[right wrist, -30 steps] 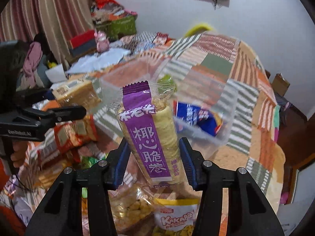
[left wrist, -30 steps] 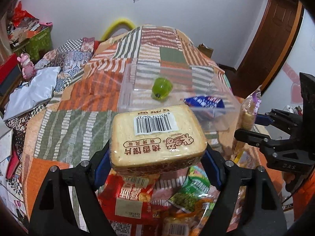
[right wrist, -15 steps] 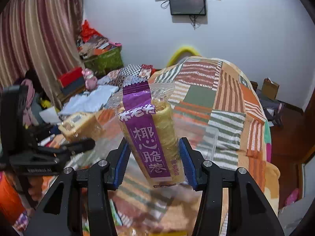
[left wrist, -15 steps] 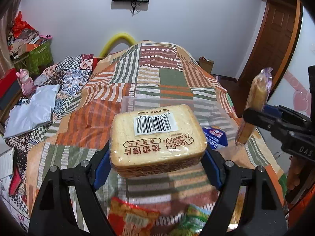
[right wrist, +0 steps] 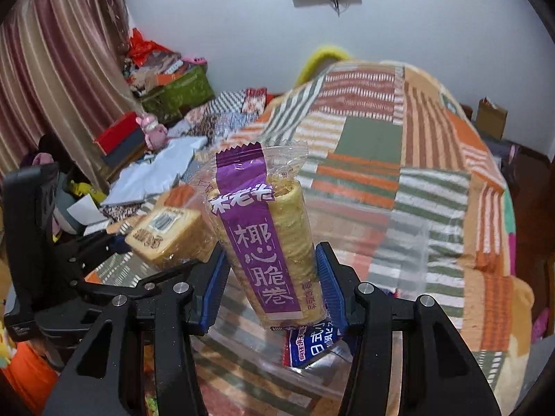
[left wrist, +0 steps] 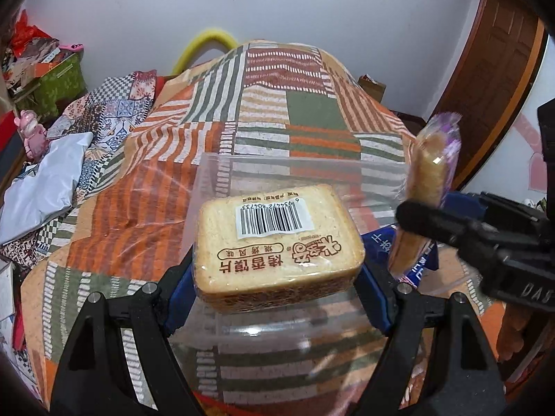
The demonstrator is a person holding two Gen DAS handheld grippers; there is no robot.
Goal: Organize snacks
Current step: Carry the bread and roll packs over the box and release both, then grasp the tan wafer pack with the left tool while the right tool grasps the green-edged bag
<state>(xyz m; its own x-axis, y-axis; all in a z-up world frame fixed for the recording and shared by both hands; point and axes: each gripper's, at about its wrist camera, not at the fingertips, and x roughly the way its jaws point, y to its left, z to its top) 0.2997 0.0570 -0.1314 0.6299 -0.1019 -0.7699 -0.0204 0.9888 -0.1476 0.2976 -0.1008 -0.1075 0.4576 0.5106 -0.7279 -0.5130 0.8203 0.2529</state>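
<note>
Your left gripper (left wrist: pixel 277 277) is clamped by its blue pads on a wrapped toast pack (left wrist: pixel 277 242), a tan slab in clear film with a white barcode label and brown printed characters on its top face. The slab lies flat, its long axis running across between the fingers. Your right gripper (right wrist: pixel 274 280) is closed on a coconut roll packet (right wrist: pixel 267 239), clear film with a purple band over pale rolled wafers; it stands nearly upright, long axis vertical, serrated seal on top. Both packs are held over a clear plastic bin (left wrist: pixel 298 164) resting on the patchwork bedspread (left wrist: pixel 305 111). A blue snack bag (right wrist: pixel 312 341) lies in the bin under the roll packet, at the bin's right side. The bin floor beneath the toast shows only bedspread stripes through the plastic.
</note>
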